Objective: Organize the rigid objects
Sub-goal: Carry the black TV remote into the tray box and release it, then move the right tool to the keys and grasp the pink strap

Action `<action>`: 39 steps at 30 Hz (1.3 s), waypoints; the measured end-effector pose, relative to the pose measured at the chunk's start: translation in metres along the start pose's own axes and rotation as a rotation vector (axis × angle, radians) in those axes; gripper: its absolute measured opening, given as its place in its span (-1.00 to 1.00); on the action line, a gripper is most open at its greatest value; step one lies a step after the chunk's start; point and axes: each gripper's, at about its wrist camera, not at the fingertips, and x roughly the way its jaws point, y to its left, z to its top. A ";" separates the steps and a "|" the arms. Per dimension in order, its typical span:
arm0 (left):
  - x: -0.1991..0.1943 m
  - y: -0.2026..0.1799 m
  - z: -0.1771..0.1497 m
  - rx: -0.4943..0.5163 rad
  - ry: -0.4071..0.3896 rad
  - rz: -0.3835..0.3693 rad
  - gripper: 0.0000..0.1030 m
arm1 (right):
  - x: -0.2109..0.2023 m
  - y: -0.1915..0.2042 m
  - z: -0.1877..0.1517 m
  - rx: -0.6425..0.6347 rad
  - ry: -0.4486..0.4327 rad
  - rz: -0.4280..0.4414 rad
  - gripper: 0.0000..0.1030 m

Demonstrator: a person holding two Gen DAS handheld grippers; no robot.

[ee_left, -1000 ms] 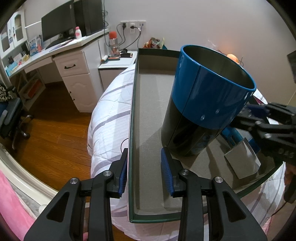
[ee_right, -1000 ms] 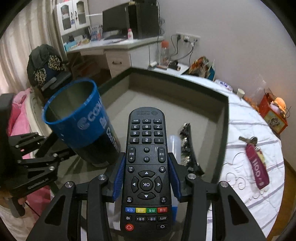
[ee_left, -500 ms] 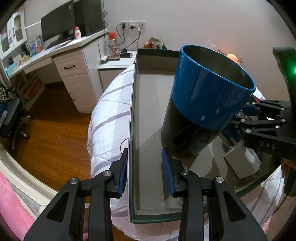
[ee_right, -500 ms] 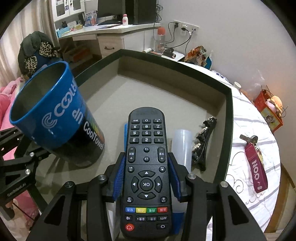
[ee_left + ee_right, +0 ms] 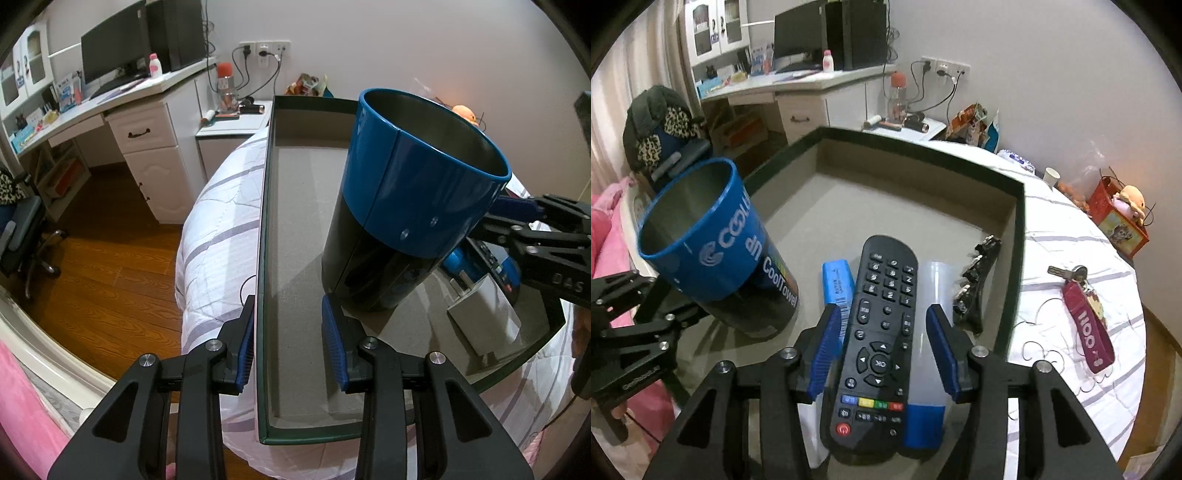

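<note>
A black remote (image 5: 877,343) lies in the dark-rimmed tray (image 5: 1019,236), resting on a blue box (image 5: 836,284) and a clear tube with a blue cap (image 5: 929,354). My right gripper (image 5: 884,343) is open, its jaws standing apart on either side of the remote without touching it. A blue and black canister (image 5: 410,206) stands in the tray; it also shows in the right wrist view (image 5: 720,247). My left gripper (image 5: 288,350) is open and empty, straddling the tray's left wall (image 5: 263,258) just in front of the canister.
A black hair clip (image 5: 975,288) lies at the tray's right wall. A red key strap with keys (image 5: 1086,325) lies on the striped bedding. A white box (image 5: 487,317) sits in the tray. A desk (image 5: 122,110) and wood floor are at left.
My right gripper has opened and let go of the remote, which now lies tilted on the items in the tray. The left gripper has not moved.
</note>
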 end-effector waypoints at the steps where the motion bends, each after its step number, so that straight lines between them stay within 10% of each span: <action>1: 0.000 0.000 0.000 0.000 0.000 0.000 -0.35 | -0.003 0.000 -0.001 -0.004 -0.007 -0.006 -0.02; 27: -0.001 0.002 -0.003 0.005 0.006 0.019 -0.35 | -0.094 -0.052 -0.032 0.093 -0.193 -0.192 0.52; 39: -0.002 0.001 -0.004 0.006 0.006 0.022 -0.35 | -0.071 -0.123 -0.070 0.235 -0.103 -0.205 0.56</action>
